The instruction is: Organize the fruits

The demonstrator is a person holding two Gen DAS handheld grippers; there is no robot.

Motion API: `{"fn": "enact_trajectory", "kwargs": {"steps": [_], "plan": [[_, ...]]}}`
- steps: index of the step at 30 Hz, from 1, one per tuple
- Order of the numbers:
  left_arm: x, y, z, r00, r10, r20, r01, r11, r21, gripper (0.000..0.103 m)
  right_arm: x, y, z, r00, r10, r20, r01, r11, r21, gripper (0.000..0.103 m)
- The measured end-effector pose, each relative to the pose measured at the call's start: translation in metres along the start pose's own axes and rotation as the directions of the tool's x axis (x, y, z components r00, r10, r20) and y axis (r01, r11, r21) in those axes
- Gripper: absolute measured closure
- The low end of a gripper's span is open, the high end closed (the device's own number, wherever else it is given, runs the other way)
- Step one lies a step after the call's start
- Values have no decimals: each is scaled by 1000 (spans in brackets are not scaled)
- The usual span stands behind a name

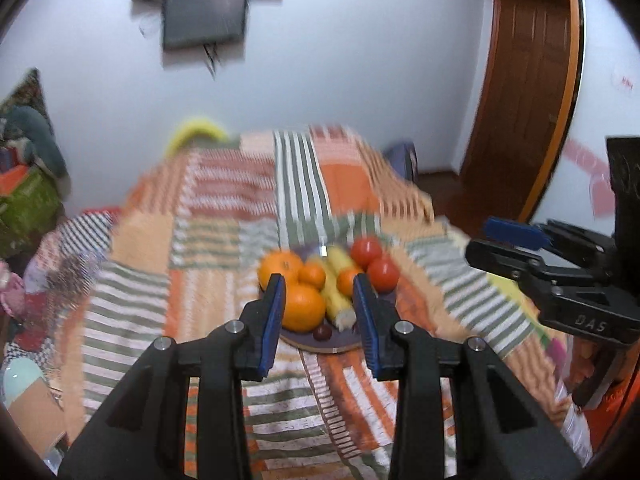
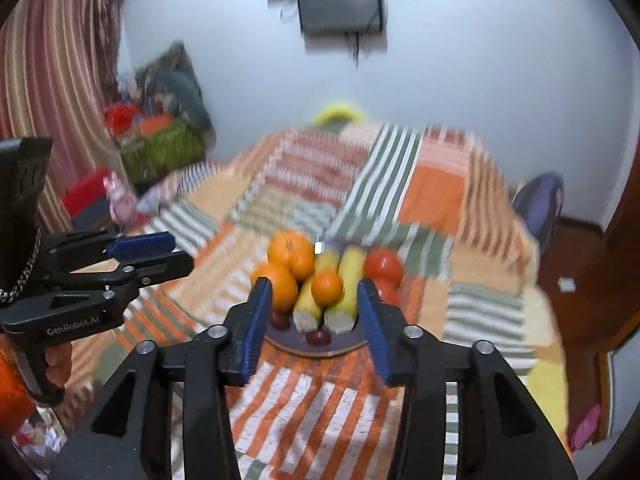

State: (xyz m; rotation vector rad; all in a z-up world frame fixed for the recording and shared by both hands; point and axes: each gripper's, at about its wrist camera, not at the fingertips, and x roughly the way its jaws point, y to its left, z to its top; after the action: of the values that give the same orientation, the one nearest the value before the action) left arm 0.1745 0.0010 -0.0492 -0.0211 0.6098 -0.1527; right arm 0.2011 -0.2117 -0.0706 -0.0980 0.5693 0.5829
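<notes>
Striped patchwork cloth (image 1: pixel 224 264) fills both views; at centre frame the plate (image 1: pixel 320 346) carries oranges (image 1: pixel 304 306), corn (image 2: pixel 350 276) and tomatoes (image 1: pixel 366 251), so we judge sorting nearly done, our left gripper (image 1: pixel 320 320) and right gripper (image 2: pixel 314 326) narrowly parted, empty

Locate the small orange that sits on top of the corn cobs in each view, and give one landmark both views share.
Left wrist view: the small orange sits just right of centre, beside the right blue finger pad, on the cobs.
Right wrist view: it is at centre, between the two blue pads, atop the cobs.
Shared landmark: the plate on the striped cloth.
</notes>
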Motion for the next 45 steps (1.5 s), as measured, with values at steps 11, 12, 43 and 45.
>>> {"fn": "enact_trajectory", "kwargs": {"steps": [11,12,43,45], "plan": [[-135,-30,9,951,79,299,-80,997,-6,35,-127,40,9,940,-53,338,47,999,28,30],[-142,-32,8,944,87,319,-89,996,-6,33,-132,44,8,933,-63,355,55,998,31,27],[-174,-41,-21,912,114,395,-122,992,-5,0,-146,72,-17,902,-137,409,131,990,43,0],[-175,-42,-22,913,112,393,-120,993,-4,0,-147,72,-17,903,-137,407,131,991,42,0]]}}
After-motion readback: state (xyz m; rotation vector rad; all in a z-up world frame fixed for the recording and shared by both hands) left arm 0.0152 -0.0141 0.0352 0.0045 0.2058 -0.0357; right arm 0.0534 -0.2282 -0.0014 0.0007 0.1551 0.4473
